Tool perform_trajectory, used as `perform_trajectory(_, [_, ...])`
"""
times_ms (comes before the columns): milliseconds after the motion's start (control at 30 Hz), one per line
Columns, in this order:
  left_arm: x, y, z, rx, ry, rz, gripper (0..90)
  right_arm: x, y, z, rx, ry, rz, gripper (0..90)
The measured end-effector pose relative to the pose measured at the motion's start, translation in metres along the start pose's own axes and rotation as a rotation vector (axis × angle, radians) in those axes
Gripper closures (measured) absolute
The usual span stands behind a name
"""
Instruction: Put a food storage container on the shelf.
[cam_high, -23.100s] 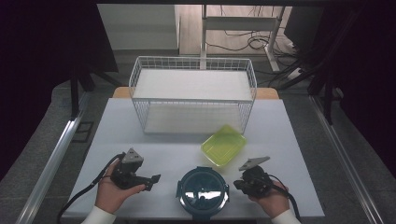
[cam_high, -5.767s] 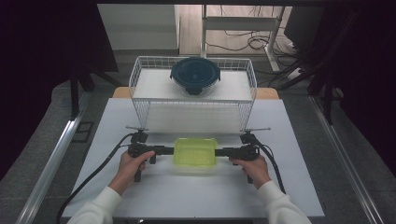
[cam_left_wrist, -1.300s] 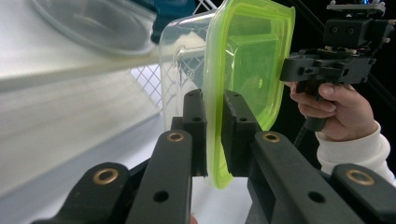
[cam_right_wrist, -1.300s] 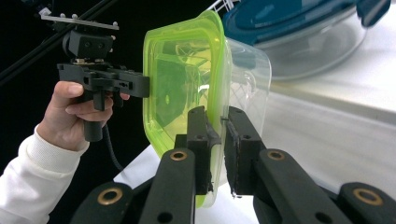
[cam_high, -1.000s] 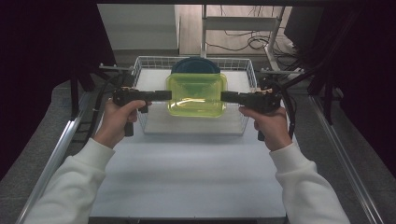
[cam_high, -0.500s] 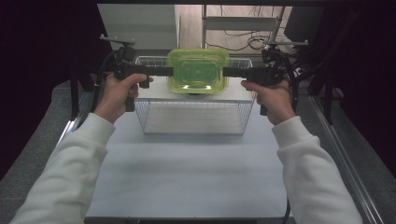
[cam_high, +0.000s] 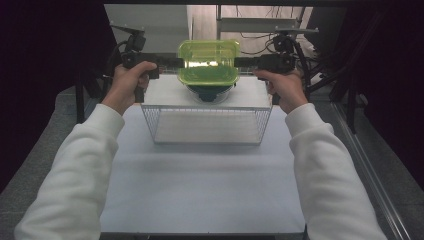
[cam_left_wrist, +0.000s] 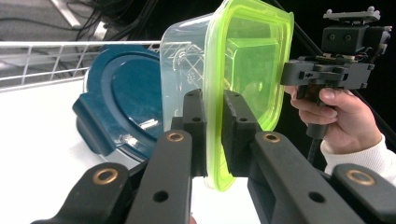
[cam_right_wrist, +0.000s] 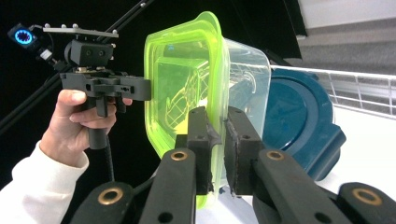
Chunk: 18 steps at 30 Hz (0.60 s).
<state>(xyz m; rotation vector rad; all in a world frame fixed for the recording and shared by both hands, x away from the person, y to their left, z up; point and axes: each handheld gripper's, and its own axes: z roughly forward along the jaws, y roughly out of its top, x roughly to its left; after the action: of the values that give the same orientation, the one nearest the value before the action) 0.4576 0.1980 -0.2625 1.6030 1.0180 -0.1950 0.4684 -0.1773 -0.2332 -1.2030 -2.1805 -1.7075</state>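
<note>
A clear container with a green lid (cam_high: 208, 61) hangs in the air above the white wire basket (cam_high: 207, 129), carried level between both grippers. My left gripper (cam_high: 176, 62) is shut on the lid's left rim, and its black pads clamp that green edge (cam_left_wrist: 215, 135) in the left gripper view. From the opposite side my right gripper (cam_high: 239, 61) is shut on the right rim (cam_right_wrist: 215, 140). Directly beneath the carried container, inside the basket, rests a dark blue round lidded container (cam_high: 209, 93), which also appears behind the green lid (cam_left_wrist: 126, 98) (cam_right_wrist: 299, 126).
The basket stands at the far end of a white table (cam_high: 205, 185). Dark curtains flank both sides. A metal frame and cables (cam_high: 260, 25) lie behind the basket. Both white-sleeved forearms reach up from the bottom edge.
Both hands have carried the green-lidded container farther away and higher, from in front of the basket to above its far part, over the blue container.
</note>
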Motion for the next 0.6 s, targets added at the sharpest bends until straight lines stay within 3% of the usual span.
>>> perform_trajectory(200, [0.01, 0.001, 0.008, 0.016, 0.015, -0.022, 81.2, -0.015, -0.002, 0.008, 0.019, -0.011, 0.056, 80.5])
perform_trajectory(433, [0.018, 0.006, 0.011, -0.004, -0.002, -0.088, 80.9, -0.027, 0.0, 0.014, 0.021, 0.002, 0.134, 79.8])
perform_trajectory(600, [0.022, 0.009, 0.016, -0.013, 0.007, -0.111, 79.2, -0.036, 0.003, 0.018, 0.017, 0.009, 0.182, 78.0])
